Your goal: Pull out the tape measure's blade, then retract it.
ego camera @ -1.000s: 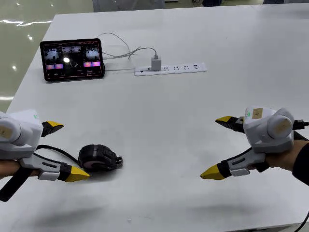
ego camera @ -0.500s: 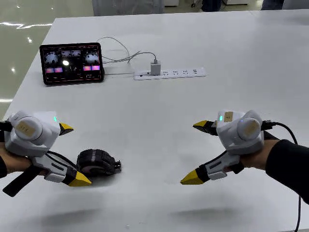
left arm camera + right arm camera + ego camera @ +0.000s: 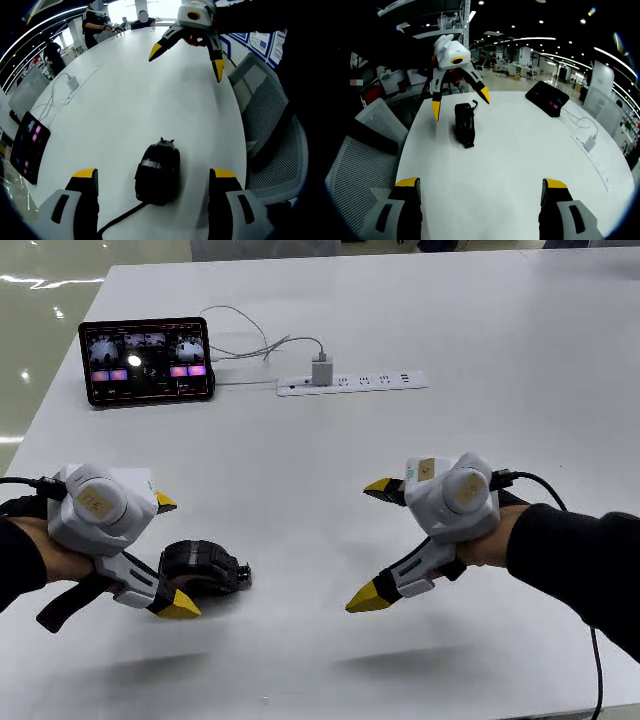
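Head view: the white surface (image 3: 420, 320) carries everything. The tape measure (image 3: 203, 565) lies flat on its near left part, blade fully wound in, so the pull-out hasn't begun by my reading. All places below are re the tape measure.

The left hand-held gripper (image 3: 172, 555) sits right at the tape measure, jaws apart, one yellow tip beyond it & one on its near side. In the left gripper view the case lies between the two jaws w/ bare surface showing each side, so it's straddled, not clamped. Prob. reason: this one is set to pin the case so it won't slide when the blade is drawn.

The right hand-held gripper (image 3: 369, 544) hangs well to the right of the tape measure, jaws apart, nothing in them, tips pointed toward it. The right gripper view has the tape measure straight ahead. Prob. lined up w/ the blade's exit end to take the tip.

The tablet (image 3: 147, 361) stands far behind the tape measure, screen lit & propped toward the person. It looks like a monitor kept off the work zone.

The power strip (image 3: 350, 382) lies behind & to the right of the tape measure, well apart, w/ a charger (image 3: 322, 370) plugged in.

The blade tip (image 3: 246, 575) is a small tab on the tape measure's right end, facing the right hand-held gripper, i.e. the part to grab next.
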`<state>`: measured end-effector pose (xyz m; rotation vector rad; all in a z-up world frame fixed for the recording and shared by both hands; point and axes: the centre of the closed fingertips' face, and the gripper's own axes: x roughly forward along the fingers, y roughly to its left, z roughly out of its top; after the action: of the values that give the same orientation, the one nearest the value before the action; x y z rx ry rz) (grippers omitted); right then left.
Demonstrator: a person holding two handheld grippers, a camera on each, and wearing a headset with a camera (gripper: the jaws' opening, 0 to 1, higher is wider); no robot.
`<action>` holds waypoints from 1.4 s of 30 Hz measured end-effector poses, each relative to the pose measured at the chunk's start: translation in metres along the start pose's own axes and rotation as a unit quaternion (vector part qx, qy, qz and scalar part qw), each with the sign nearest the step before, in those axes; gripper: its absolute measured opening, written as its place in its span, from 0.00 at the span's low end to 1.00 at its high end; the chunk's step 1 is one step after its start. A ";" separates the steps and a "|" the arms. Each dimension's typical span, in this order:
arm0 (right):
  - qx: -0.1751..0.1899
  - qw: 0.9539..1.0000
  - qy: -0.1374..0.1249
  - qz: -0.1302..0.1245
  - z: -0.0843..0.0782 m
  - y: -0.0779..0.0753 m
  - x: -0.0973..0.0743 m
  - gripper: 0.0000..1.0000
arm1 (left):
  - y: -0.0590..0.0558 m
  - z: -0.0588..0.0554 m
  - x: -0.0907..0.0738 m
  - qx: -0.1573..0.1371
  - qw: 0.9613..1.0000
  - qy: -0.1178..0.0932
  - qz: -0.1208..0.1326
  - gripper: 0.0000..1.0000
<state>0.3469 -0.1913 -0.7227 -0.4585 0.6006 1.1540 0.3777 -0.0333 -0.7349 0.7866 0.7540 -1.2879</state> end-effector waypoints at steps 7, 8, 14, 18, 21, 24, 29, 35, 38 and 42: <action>-0.008 1.000 -0.022 0.009 0.017 0.000 0.020 0.95 | -0.004 0.005 0.008 0.010 1.000 0.012 -0.019 0.78; -0.007 1.000 -0.022 0.010 0.018 0.000 0.022 0.96 | -0.005 0.005 0.008 0.011 1.000 0.014 -0.021 0.77; -0.005 1.000 -0.010 0.020 0.020 0.002 0.037 0.99 | -0.009 0.007 0.011 0.017 0.999 0.021 -0.033 0.71; -0.011 0.999 -0.012 0.028 0.025 0.003 0.045 0.99 | -0.002 -0.005 0.013 0.028 0.998 0.060 -0.018 0.64; -0.017 0.999 -0.009 0.033 0.027 0.004 0.051 0.99 | -0.005 -0.002 0.013 0.020 0.998 0.051 -0.026 0.61; -0.019 0.999 -0.009 0.034 0.030 0.004 0.056 0.97 | -0.005 -0.002 0.013 0.021 0.998 0.052 -0.028 0.58; -0.025 0.999 -0.007 0.039 0.032 0.006 0.064 0.94 | -0.007 -0.001 0.016 0.022 0.998 0.052 -0.035 0.50; -0.034 0.998 -0.013 0.048 0.038 0.011 0.073 0.83 | -0.008 -0.002 0.018 0.025 0.998 0.054 -0.038 0.40; -0.040 0.998 -0.015 0.054 0.041 0.015 0.075 0.76 | -0.006 -0.005 0.020 0.042 0.997 0.059 -0.029 0.31; -0.048 0.997 -0.009 0.058 0.040 0.016 0.081 0.71 | -0.005 -0.005 0.020 0.051 0.996 0.065 -0.032 0.31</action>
<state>0.3624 -0.1039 -0.7452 -0.5005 0.5632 1.2999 0.3751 -0.0406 -0.7548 0.9415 0.8278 -1.3501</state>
